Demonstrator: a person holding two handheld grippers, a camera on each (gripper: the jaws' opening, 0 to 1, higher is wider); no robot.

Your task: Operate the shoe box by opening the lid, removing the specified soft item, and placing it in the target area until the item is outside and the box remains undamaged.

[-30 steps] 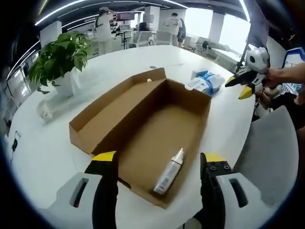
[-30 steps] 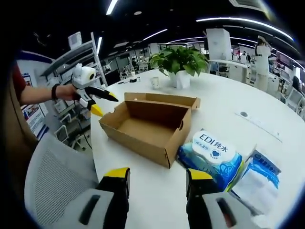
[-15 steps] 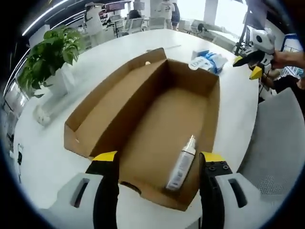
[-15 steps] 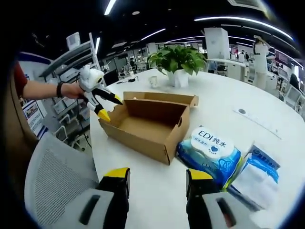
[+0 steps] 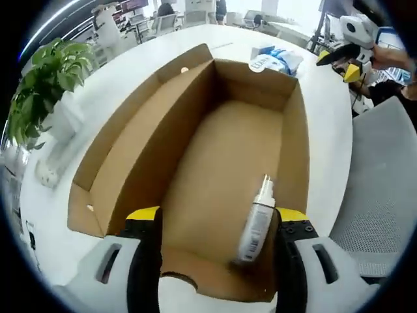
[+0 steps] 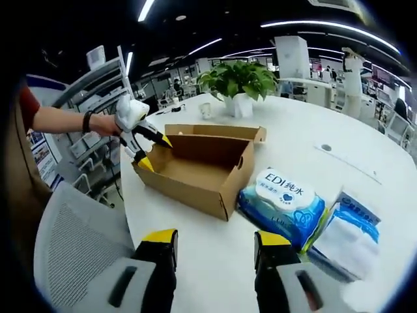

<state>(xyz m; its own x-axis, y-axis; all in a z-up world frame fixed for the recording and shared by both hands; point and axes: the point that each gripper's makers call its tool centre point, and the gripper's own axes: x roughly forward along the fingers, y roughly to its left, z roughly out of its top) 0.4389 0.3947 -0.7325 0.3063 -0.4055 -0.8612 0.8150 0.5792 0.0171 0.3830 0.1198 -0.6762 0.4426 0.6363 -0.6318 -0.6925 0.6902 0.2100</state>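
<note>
Lying lengthwise in the shoe box (image 5: 195, 130), nozzle far-end, spray bottle (image 5: 255, 225) sits between left claw (image 5: 217, 217) jaws, wide apart, empty.

Both grippers' jaws apart, nothing held.

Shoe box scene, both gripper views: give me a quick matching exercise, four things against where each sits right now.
Things:
1. spray bottle
2. wet wipes pack
3. potted plant
4. left gripper

Places:
A. on the table beside the shoe box, on the side towards the right gripper
B. on the table beyond the box
C. lying on the box floor
D. open over the box's near end

Pairs: 1-C, 2-A, 3-B, 4-D
</note>
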